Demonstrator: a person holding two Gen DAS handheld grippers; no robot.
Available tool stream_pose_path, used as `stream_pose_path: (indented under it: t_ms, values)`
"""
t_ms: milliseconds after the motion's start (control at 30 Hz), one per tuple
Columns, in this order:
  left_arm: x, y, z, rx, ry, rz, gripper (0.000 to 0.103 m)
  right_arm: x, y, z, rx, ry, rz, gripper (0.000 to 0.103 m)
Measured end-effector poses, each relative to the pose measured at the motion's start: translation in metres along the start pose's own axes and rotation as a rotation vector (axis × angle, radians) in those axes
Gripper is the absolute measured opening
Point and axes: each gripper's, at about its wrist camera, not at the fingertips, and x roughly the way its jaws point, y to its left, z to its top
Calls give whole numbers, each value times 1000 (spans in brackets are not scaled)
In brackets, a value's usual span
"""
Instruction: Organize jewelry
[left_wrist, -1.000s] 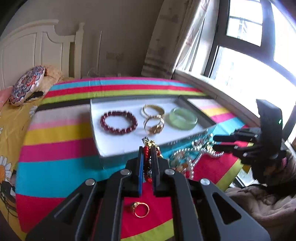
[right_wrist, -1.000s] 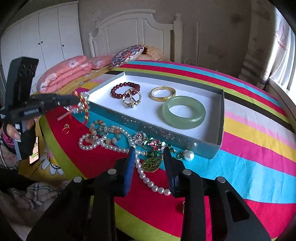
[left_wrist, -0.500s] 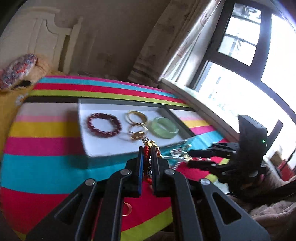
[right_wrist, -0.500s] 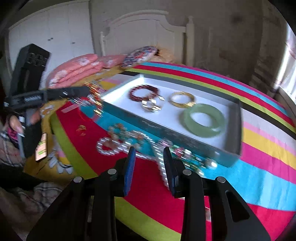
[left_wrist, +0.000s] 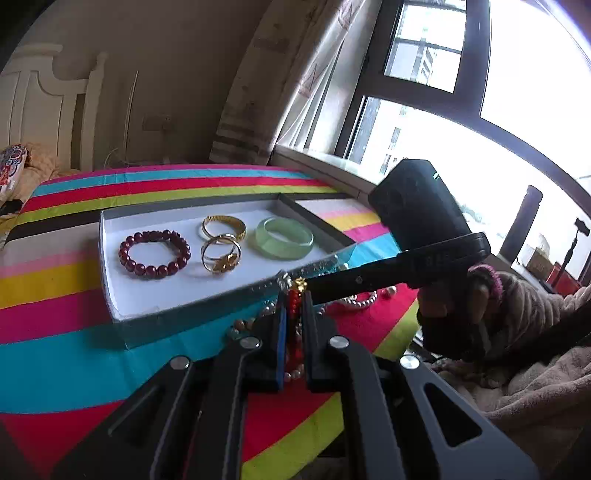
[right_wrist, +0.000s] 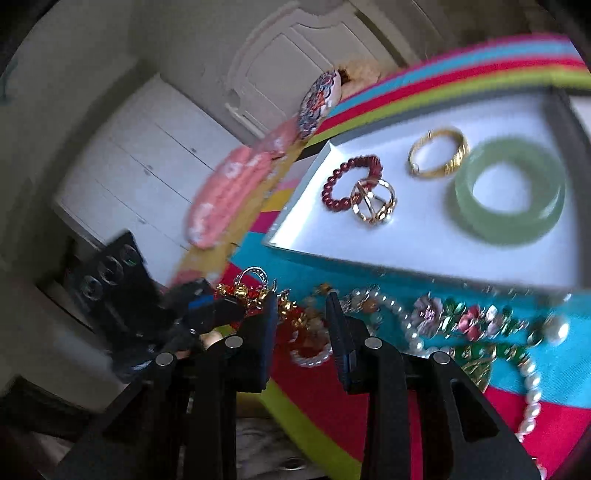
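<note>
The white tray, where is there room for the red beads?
The white tray is bare along its near side, in front of the dark red bead bracelet and green bangle. Crowded: the cloth below its rim, with pearls.

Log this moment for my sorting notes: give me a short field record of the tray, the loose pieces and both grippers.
tray contents: red bead bracelet, two gold bangles, green jade bangle, all inside the white tray
loose on striped cloth: pearl strands, flower-charm piece
left gripper: shut on red-and-gold beaded piece
right gripper: open, tips beside that piece
</note>
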Motion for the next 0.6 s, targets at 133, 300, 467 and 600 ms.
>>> stream_pose_path:
  t_ms: [133, 300, 467, 600]
  values:
    - [5, 5, 4, 1, 7, 118, 5, -3, 11, -2, -70, -28, -112, 32]
    - [-16, 0, 14, -27, -70, 21, 4, -7, 23, -3, -129, -47, -151, 32]
    - [-25, 0, 17, -27, -77, 54, 4, 1, 32, -10, -192, -8, -175, 32]
    - [-28, 24, 2, -113, -45, 112, 20, 12, 48, -15, -253, 40, -164, 32]
